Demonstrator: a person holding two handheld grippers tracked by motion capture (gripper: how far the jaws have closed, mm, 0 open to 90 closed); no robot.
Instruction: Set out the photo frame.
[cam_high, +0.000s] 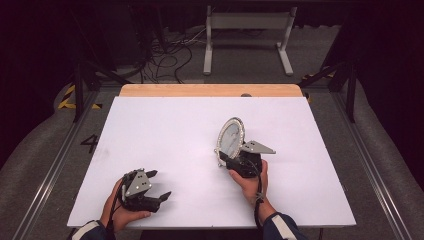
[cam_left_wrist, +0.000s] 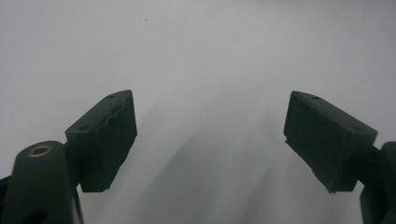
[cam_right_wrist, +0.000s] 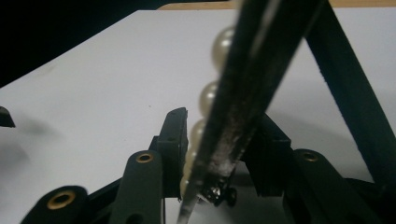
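White sheeting covers the worktop (cam_high: 165, 130), with a strip of bare wood along its far edge and dark floor with cables beyond. On it, the right claw (cam_high: 226, 159) is clamped on the lower rim of one oval mirror (cam_high: 230, 137), its jaws pressed against either side of the frame; in the right gripper view the frame runs edge-on between the pads (cam_right_wrist: 173, 140), with a row of pearl beads (cam_right_wrist: 223, 42) along one face. Held this way the mirror stands nearly upright, right of the worktop's middle, probably so it can be stood up or turned without touching the glass. A dark strut (cam_right_wrist: 355, 93) behind it may be its stand. The left claw (cam_high: 159, 186) rests near the front left, well apart from the mirror, jaws spread wide with nothing between them, likely waiting to help. Count: two claws, one mirror, at least four beads visible up close
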